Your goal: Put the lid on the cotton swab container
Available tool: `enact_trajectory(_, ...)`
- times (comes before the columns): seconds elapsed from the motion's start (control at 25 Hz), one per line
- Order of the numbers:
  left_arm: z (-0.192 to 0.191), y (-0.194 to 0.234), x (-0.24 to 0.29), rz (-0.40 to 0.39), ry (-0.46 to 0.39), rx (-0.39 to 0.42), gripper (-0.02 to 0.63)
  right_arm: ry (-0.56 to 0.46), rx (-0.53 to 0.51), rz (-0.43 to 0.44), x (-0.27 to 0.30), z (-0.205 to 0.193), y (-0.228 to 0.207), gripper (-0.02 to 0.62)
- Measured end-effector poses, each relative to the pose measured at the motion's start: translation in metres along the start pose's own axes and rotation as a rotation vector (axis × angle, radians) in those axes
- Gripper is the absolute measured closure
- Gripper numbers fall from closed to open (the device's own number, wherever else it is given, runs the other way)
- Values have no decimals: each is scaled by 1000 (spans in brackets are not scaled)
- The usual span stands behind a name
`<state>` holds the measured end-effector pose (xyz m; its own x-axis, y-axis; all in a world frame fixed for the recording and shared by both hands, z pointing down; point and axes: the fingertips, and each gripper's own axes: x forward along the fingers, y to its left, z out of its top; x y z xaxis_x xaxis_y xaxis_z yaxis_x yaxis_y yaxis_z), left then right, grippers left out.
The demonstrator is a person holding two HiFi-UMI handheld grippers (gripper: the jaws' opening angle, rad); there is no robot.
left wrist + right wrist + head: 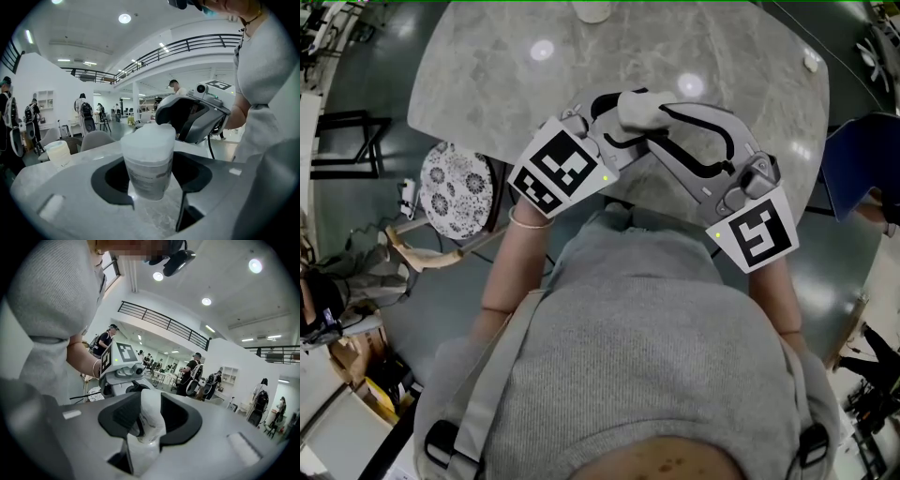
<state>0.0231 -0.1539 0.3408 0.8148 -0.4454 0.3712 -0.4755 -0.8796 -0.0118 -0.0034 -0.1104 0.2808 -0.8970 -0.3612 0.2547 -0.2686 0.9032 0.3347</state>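
1. While the left gripper (151,185) clamps the cotton swab container (149,161) upright, jaws wide on its body, we keep it over the near edge of the surface (487,84).
2. The right gripper (149,423) faces the left one and pinches a white piece that we take for the lid (153,406).
3. In the left gripper view, it sits just behind the container's frosted top. The mating move runs down the container's vertical long axis. We cannot tell whether the lid is seated.
4. The label's grey print is unreadable.
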Motion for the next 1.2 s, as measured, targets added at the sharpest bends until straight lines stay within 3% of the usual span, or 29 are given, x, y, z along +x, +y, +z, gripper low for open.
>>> enact_trajectory(0.32, -2, -1, 3, -7, -44, -23, 348, -65, 145, -40, 2, 5, -3, 491)
enact_trajectory(0.52, -8, 5, 3, 14, -64, -33, 348, -115, 232, -127, -1, 8, -16, 584)
enact_trajectory(1.2, -39, 15, 21, 48, -77, -53, 348, -81, 297, -227, -2, -7, -22, 592)
